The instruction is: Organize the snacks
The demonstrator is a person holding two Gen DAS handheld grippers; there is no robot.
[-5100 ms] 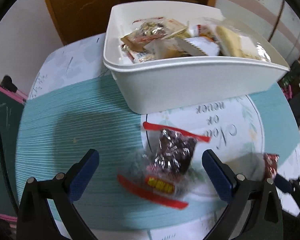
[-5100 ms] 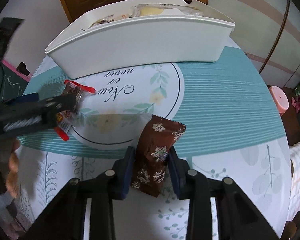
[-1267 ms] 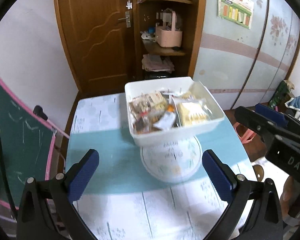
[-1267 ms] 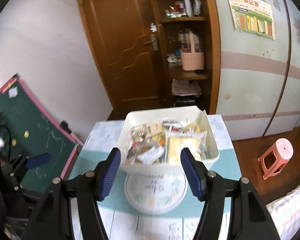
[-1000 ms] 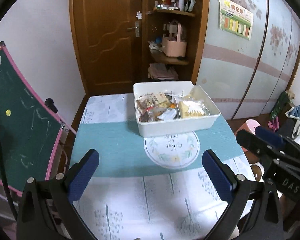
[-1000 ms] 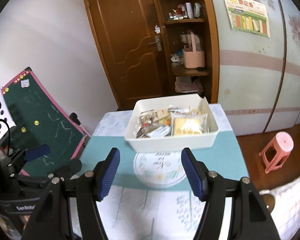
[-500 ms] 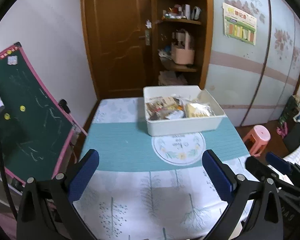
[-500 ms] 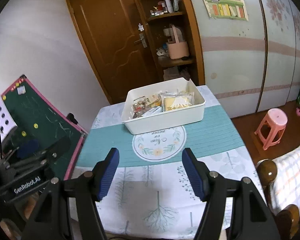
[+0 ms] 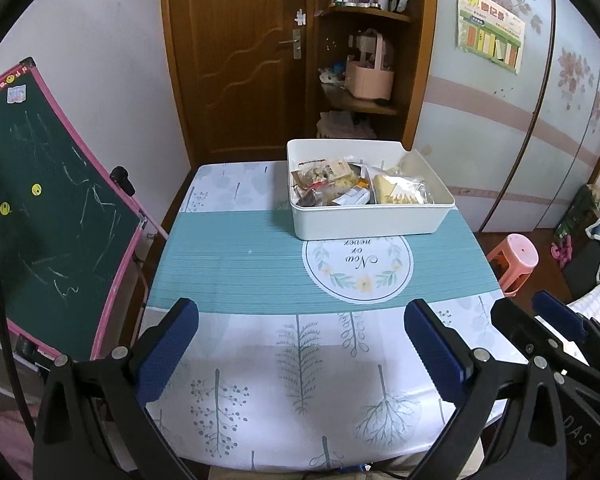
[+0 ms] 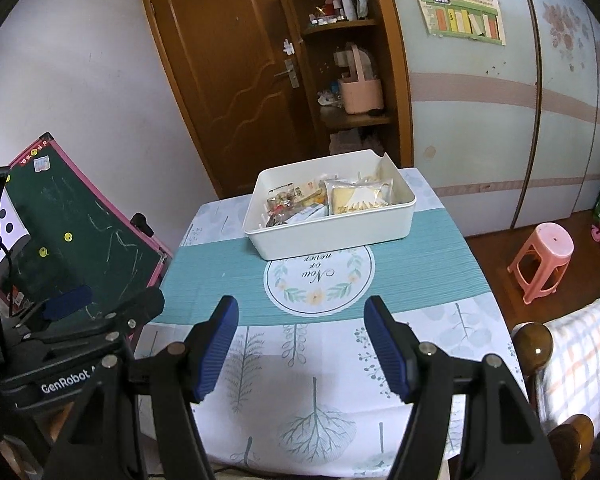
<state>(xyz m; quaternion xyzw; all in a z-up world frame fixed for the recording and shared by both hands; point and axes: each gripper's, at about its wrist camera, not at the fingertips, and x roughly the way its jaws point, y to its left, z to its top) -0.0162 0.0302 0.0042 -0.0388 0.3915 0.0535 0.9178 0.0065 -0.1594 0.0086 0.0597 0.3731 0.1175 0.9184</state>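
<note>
While hovering over the near edge of the tree-printed, teal-banded worktop (image 9: 236, 264), left claw (image 9: 300, 354) spread wide and empty, right claw (image 10: 301, 350) likewise wide with nothing between its blue pads. Wrapped snacks (image 9: 340, 190) piled inside the white rectangular plastic bin (image 9: 364, 222) at the worktop's far side, well apart from both claws.
</note>
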